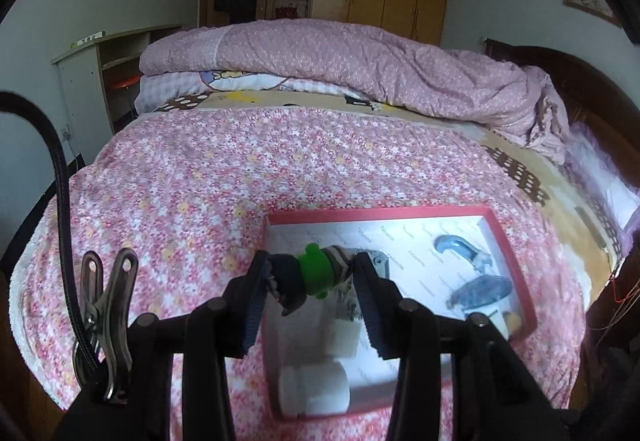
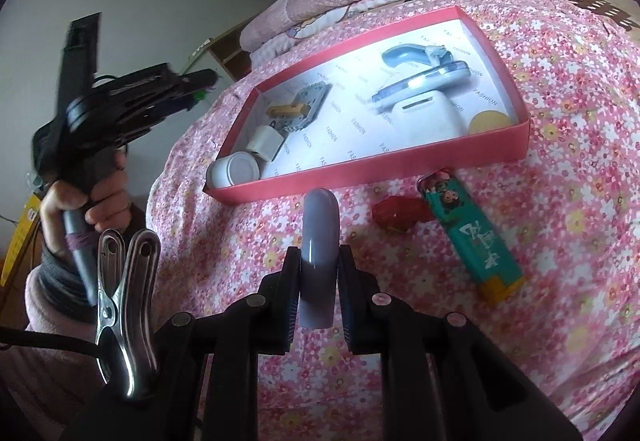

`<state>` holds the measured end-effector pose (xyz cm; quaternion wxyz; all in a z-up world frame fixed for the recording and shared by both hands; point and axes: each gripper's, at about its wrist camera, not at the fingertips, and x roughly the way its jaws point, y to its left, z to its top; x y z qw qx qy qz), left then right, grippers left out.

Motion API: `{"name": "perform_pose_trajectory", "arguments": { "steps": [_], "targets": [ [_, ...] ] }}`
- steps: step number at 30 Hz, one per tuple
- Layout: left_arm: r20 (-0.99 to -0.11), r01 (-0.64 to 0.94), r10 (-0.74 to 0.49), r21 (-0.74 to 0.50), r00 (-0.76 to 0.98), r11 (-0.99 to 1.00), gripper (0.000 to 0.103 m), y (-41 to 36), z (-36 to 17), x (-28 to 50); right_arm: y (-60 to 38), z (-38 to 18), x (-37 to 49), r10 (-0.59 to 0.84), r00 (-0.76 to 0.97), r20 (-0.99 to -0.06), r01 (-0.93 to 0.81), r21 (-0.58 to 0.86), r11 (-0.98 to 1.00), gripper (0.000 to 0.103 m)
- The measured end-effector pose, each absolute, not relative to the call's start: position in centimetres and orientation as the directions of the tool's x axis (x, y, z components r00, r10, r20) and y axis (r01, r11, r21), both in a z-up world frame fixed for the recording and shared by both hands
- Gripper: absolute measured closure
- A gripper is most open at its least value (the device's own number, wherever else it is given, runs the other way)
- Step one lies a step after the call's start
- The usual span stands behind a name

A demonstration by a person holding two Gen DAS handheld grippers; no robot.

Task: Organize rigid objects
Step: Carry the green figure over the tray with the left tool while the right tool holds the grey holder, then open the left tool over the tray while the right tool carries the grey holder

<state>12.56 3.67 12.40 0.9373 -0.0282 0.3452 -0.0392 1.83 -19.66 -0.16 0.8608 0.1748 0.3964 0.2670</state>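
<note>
Risk first: the left gripper (image 1: 310, 281) is clamped end-to-end on a small toy figure (image 1: 316, 275), above the near-left part of the red box (image 1: 384, 211). The grip looks marginal, with the pads on the toy's two ends only. Any twist and it pivots out, landing on the white jar (image 1: 314, 387) or outside the rim on the floral bedspread (image 1: 180, 201), which is soft, so things roll and sink.

Second risk: the right gripper (image 2: 318, 281) is closed on a grey curved piece (image 2: 319, 237), pinched low with most of its length sticking out ahead. It sits at lower centre of the right-wrist frame, just short of the box's near wall. The long overhang could catch that wall on the way in and shove the light box.

Third: both grippers converge on the same box, so a clash is possible.

Toy figure: green middle, dark end on the left, striped brown end on the right. It is blurred, so exact form is uncertain; probably a hard plastic figurine.

The grey piece is smooth, glossy, bluish-grey and rounded at the tip. A red object (image 2: 396, 215) and a teal lighter (image 2: 476, 241) lie on the bed right of it, outside the box.
</note>
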Motion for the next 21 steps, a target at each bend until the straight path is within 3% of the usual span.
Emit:
{"name": "perform_pose_trajectory", "arguments": {
  "steps": [15,21],
  "targets": [
    [-0.714,0.051,-0.138,-0.141,0.687,0.989,0.058,3.1,7.9,18.6,-21.1,1.2,1.3,0.565,0.579,-0.588,-0.301,0.490,0.818,0.084],
    [-0.733,0.052,-0.125,-0.121,0.668,0.991,0.051,2.9,7.3,18.6,-21.3,1.3,1.5,0.549,0.580,-0.601,-0.280,0.486,0.828,0.084]
  ]
}}
